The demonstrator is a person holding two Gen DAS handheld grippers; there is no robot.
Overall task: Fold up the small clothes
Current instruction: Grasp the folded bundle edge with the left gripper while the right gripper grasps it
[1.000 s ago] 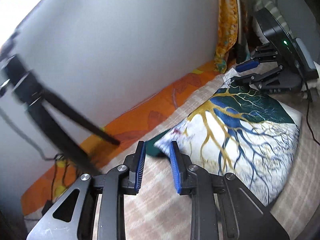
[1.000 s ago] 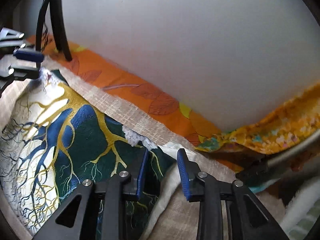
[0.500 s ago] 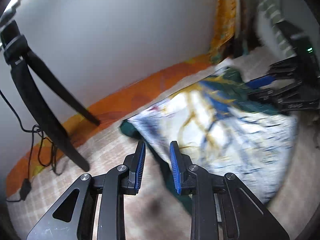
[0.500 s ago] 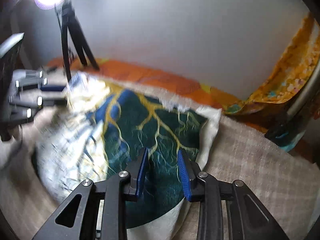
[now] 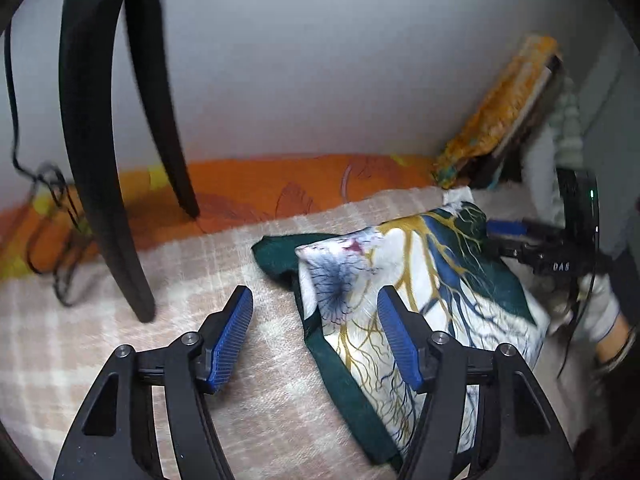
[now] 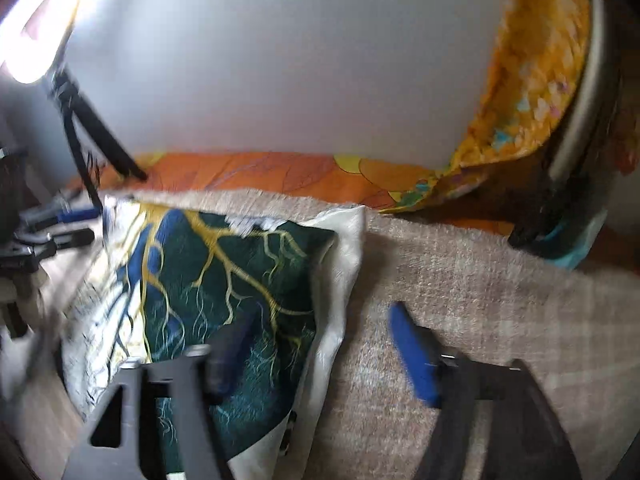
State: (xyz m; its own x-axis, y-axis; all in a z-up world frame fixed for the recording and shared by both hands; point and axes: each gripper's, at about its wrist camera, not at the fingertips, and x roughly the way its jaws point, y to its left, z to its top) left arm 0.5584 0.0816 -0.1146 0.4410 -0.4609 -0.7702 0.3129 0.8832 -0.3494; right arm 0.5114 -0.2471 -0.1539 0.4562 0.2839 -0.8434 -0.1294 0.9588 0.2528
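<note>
Between both grippers, the folded cloth lies free on the blanket; left gripper and right gripper have just opened, so this fold seems finished.

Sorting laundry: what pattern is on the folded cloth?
Gold and blue branching veins on dark green and white cloth; clearest in the left wrist view.

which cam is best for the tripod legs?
Left wrist: two tripod legs loom large, feet planted on the blanket and orange sheet. Right wrist shows the tripod only small and blurred at far left, under lamp glare.
</note>
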